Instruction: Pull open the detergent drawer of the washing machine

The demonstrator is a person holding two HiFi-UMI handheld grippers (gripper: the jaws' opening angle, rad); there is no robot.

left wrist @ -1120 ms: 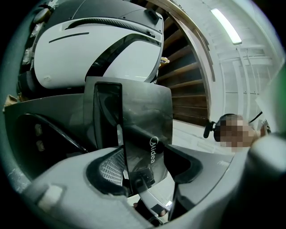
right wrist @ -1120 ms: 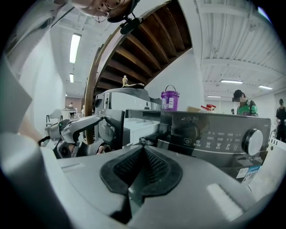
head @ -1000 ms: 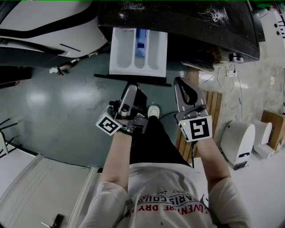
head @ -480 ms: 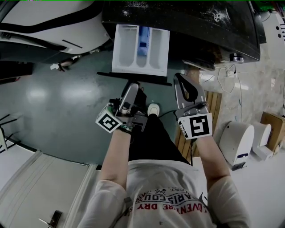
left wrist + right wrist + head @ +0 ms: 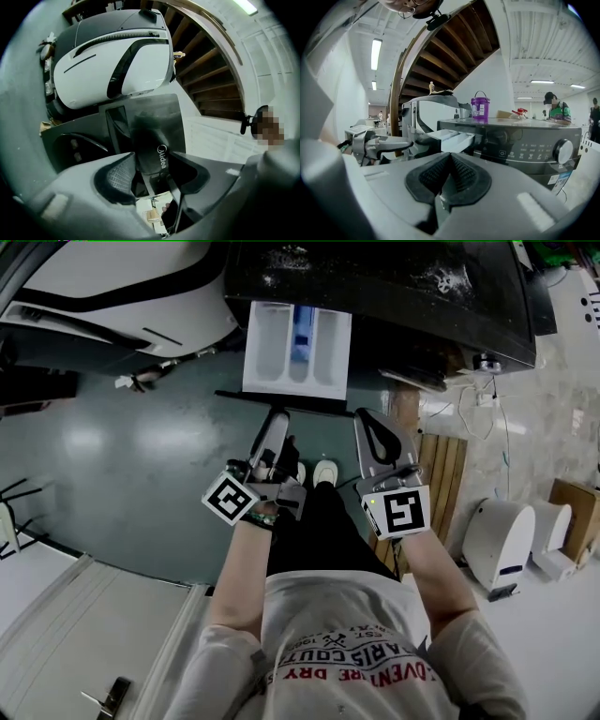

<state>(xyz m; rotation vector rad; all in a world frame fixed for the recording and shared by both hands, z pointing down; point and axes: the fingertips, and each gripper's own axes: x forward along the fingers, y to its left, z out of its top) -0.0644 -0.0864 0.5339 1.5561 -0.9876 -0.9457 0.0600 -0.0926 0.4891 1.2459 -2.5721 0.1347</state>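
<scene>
Barely changed in 1 second: from washing machine (image 5: pixel 394 296) the detergent drawer (image 5: pixel 281 357) juts out, long axis aimed at left gripper (image 5: pixel 274 425) — nearer of 2, just beyond its front, slightly turned, jaws apart, narrowing, empty. Right gripper (image 5: pixel 373 427) — pressed together.

My left gripper (image 5: pixel 277 420) has just been closing its jaws a little, nothing between them, just short of the detergent drawer (image 5: pixel 281 352); my right gripper (image 5: pixel 368 418) drifts slightly toward the left one
</scene>
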